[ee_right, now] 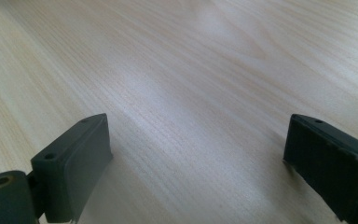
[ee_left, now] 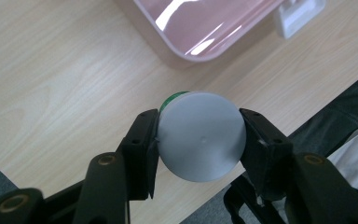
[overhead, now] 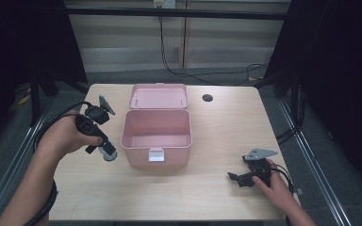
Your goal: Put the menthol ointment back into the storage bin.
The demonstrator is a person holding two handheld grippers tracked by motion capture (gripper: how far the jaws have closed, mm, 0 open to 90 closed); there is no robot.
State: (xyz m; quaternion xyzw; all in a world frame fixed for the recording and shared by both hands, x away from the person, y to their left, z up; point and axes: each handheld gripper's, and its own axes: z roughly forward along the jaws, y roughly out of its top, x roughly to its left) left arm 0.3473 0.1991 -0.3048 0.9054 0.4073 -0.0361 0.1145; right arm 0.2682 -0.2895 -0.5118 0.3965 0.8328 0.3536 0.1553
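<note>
With the left gripper [ee_left: 200, 140] clamped on a grey-capped jar [ee_left: 200, 142] held above the table [overhead: 207, 141] just left of the open pink box [overhead: 156, 136], and the right gripper [overhead: 239, 179] resting wide open and empty, the transfer step appears underway, calling next for carrying over the rim.

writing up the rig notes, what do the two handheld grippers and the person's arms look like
Both the left gripper and the right gripper are black, each with two blocky flat-padded jaws on hinged links with brass-coloured pivots. Each carries a grey three-cornered plate on top and trails a black cable. The forearms are bare, with no sleeves in view.
</note>
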